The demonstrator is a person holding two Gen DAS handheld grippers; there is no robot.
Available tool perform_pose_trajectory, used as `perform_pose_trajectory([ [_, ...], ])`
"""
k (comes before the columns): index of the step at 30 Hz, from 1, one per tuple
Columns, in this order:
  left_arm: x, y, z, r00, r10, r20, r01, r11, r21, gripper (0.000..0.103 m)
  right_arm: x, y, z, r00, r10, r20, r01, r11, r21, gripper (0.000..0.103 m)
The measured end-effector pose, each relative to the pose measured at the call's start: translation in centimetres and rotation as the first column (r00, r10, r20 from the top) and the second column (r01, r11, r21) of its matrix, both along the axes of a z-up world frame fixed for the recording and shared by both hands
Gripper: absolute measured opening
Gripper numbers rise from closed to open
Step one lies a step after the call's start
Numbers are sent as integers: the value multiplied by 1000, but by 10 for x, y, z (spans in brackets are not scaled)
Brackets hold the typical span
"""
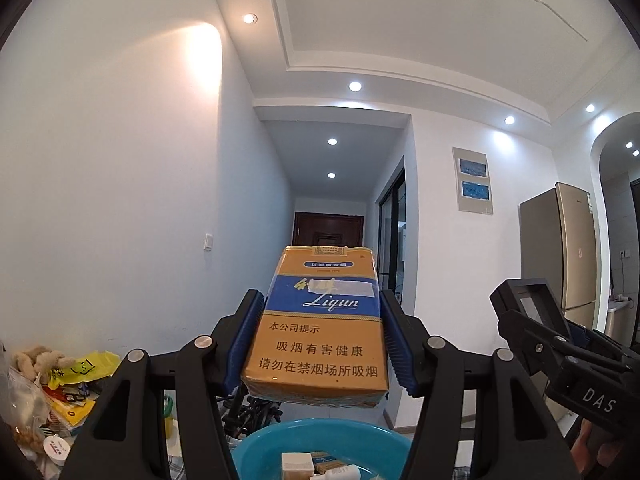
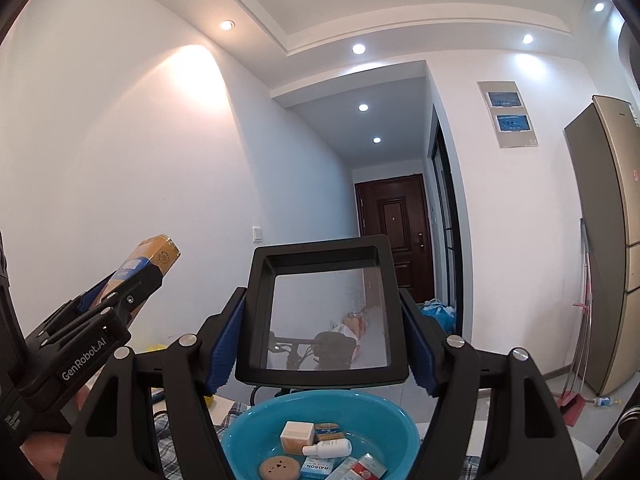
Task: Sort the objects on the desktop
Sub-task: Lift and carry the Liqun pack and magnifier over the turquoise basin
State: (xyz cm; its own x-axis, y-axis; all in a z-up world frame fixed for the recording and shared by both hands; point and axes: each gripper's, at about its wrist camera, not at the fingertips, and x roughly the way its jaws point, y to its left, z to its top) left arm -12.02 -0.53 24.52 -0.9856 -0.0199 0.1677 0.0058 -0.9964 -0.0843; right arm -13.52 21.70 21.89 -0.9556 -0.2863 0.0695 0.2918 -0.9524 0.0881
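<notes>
My left gripper (image 1: 320, 344) is shut on a yellow and blue cigarette pack (image 1: 320, 328), held raised above a blue plastic basin (image 1: 264, 438). The pack also shows at the left of the right wrist view (image 2: 154, 256). My right gripper (image 2: 322, 344) is shut on a black-framed rectangular magnifier (image 2: 324, 308), held above the same basin (image 2: 248, 424). The magnifier appears at the right of the left wrist view (image 1: 528, 304). In the basin lie a toothpick box (image 2: 297, 436), a small white dropper bottle (image 2: 328, 449), a round beige disc (image 2: 279, 468) and several small boxes.
A heap of snack packets and a plush toy (image 1: 44, 380) lies at the left. A checked cloth (image 2: 168, 428) covers the table under the basin. A fridge (image 2: 608, 240) stands at the right, with a hallway and a dark door (image 2: 394, 224) beyond.
</notes>
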Motion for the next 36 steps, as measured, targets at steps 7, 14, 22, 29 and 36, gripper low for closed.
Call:
perform_pose_trajectory([
  [7, -18, -13, -15, 997, -34, 62, 33, 999, 14, 61, -27, -8, -13, 998, -1, 65, 0, 1000, 11, 69],
  [14, -30, -22, -19, 995, -41, 91, 38, 999, 24, 61, -29, -17, -16, 999, -3, 51, 1, 999, 46, 69],
  [22, -68, -16, -38, 984, -52, 170, 55, 998, -14, 61, -68, -22, -33, 992, -15, 129, 4, 997, 80, 69],
  [29, -137, -17, -69, 937, -33, 349, 36, 999, -1, 61, -114, -12, -60, 976, -63, 210, 47, 996, 81, 69],
  [36, -207, -11, -116, 860, -38, 509, 51, 999, -11, 60, -164, -8, -95, 937, -67, 343, 36, 995, 96, 69],
])
